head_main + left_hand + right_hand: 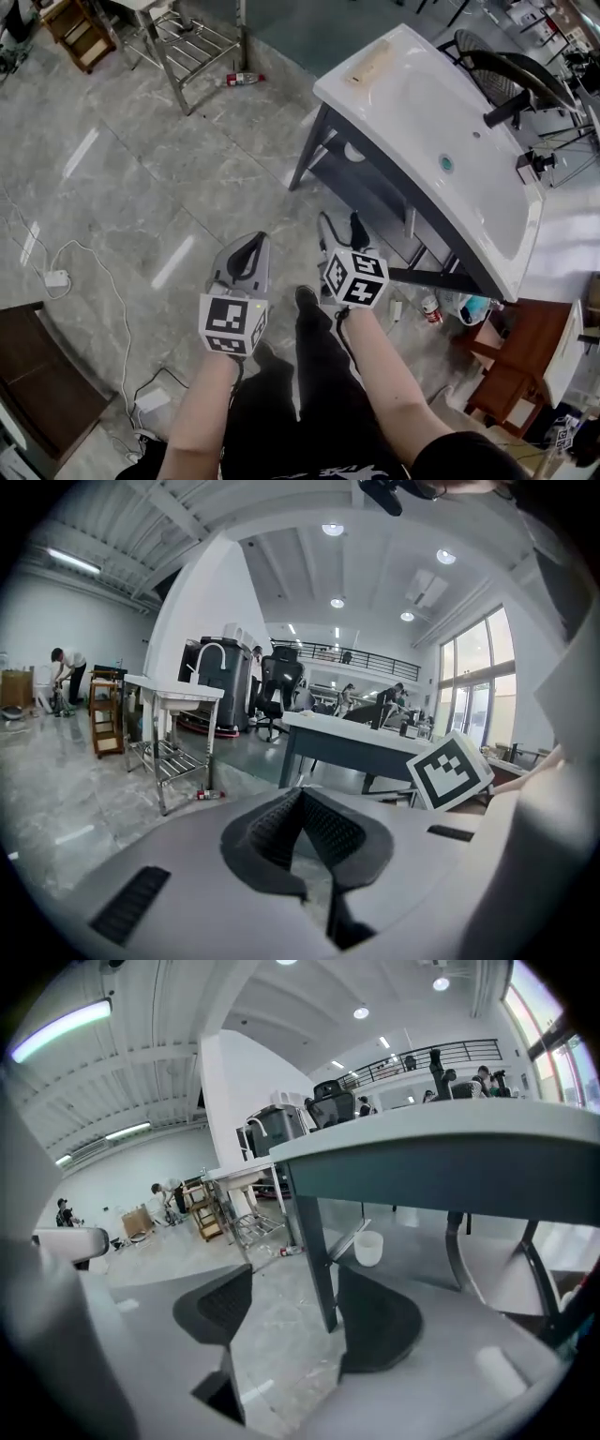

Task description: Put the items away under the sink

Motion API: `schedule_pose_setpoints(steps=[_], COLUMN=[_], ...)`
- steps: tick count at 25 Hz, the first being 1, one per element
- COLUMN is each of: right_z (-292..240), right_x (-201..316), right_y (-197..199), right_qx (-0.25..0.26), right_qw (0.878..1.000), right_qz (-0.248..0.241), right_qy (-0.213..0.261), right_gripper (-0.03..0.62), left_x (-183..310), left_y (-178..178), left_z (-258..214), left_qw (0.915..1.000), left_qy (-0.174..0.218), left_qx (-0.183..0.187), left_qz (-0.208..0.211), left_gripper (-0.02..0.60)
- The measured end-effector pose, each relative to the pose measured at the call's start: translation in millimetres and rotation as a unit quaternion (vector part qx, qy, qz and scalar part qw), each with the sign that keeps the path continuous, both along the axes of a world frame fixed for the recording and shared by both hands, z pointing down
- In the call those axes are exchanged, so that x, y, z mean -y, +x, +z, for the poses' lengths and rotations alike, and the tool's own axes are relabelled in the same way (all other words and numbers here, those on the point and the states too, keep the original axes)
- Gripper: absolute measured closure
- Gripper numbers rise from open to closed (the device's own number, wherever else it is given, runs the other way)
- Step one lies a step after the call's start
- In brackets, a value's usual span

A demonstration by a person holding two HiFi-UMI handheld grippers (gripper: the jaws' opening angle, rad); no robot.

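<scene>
The white sink (pixel 521 246) on its dark frame stands at the upper right, with a dark shelf (pixel 367 190) beneath it. A white cup (pixel 354 152) sits under the sink. A small bottle (pixel 242 80) lies on the floor near a metal rack. My left gripper (pixel 255 242) is shut and holds nothing; its pads meet at the tips (pixel 300 794). My right gripper (pixel 339 225) points at the sink frame. Its jaws stand open (pixel 292 1283) with only floor between them. The sink's leg (pixel 314 1241) and the cup (pixel 368 1248) lie just ahead.
A metal rack (pixel 187 42) and a wooden stool (pixel 80 33) stand at the back left. Cables and a power block (pixel 56 278) lie on the floor at left. A red can (pixel 431 309) and brown furniture (pixel 506 366) sit at right. A black faucet (pixel 506 108) rises from the sink.
</scene>
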State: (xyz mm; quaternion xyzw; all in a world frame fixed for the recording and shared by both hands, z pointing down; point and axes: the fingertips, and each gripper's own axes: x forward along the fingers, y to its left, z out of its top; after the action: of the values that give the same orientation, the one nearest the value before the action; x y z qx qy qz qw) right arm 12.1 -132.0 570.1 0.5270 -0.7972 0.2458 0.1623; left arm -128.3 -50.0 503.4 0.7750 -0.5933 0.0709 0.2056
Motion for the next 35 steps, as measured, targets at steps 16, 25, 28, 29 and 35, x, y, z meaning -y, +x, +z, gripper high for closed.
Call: schedule_pose_setpoints(steps=[16, 25, 28, 29, 35], right_z=[-239, -278, -285, -286, -287], right_x=[-124, -151, -152, -153, -142], right_y=[-48, -40, -20, -12, 57], right_qx=[0.085, 0.07, 0.07, 0.069, 0.056], right_qw=[0.986, 0.983, 0.984, 0.985, 0.985], right_qz=[-0.066, -0.08, -0.054, -0.047, 0.002], right_qy=[0.126, 0.152, 0.153, 0.154, 0.162], right_gripper=[0.591, 0.591, 0.591, 0.591, 0.591], left_x=[-107, -130, -129, -129, -113], left_y=[-31, -32, -19, -13, 38], left_z=[-145, -196, -199, -199, -207], left_qw=[0.9992, 0.9957, 0.9956, 0.9956, 0.993], left_qy=[0.039, 0.092, 0.091, 0.089, 0.094], left_qx=[-0.01, -0.011, -0.008, -0.007, 0.0], left_qz=[0.003, 0.001, 0.02, 0.027, 0.073], left_gripper=[0.572, 0.572, 0.572, 0.572, 0.572])
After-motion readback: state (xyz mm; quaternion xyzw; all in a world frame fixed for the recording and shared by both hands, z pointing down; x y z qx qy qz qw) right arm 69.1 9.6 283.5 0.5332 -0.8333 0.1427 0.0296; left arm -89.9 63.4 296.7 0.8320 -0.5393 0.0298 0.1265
